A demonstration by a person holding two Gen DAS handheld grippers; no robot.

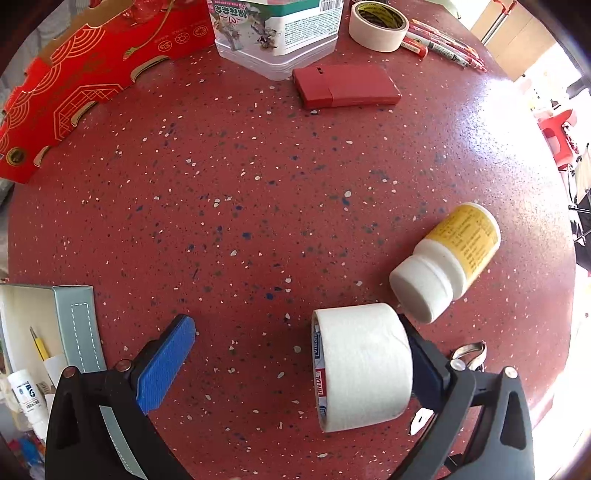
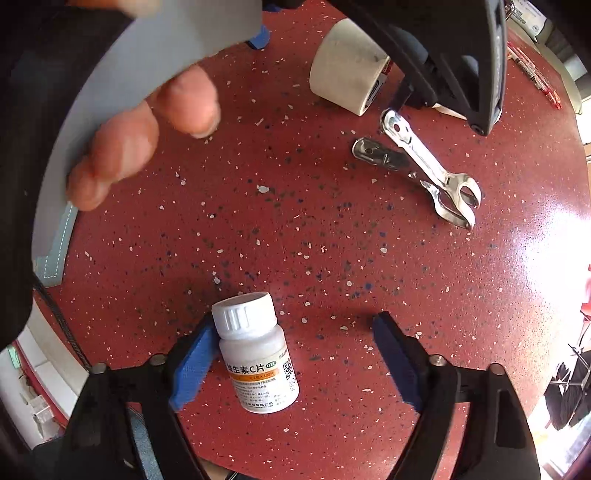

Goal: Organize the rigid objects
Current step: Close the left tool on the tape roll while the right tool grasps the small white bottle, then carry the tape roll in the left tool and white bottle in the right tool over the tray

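My left gripper [image 1: 295,354] is open; a white tape roll [image 1: 364,365] lies on its side against the right finger's pad, with a wide gap to the left finger. A white pill bottle with a yellow label [image 1: 447,258] stands just beyond the roll. In the right wrist view the same bottle [image 2: 256,354] stands between the open fingers of my right gripper [image 2: 295,363], touching or almost touching the left pad, well clear of the right one. The tape roll [image 2: 347,70] and the left gripper's frame show at the top there.
A red speckled table [image 1: 258,184] carries a red flat case [image 1: 347,88], a plastic box [image 1: 277,33], another tape roll [image 1: 378,24], pens [image 1: 443,44] and a red carton [image 1: 70,88]. A grey open box [image 1: 44,332] sits at left. Metal clips [image 2: 424,170] lie near the roll.
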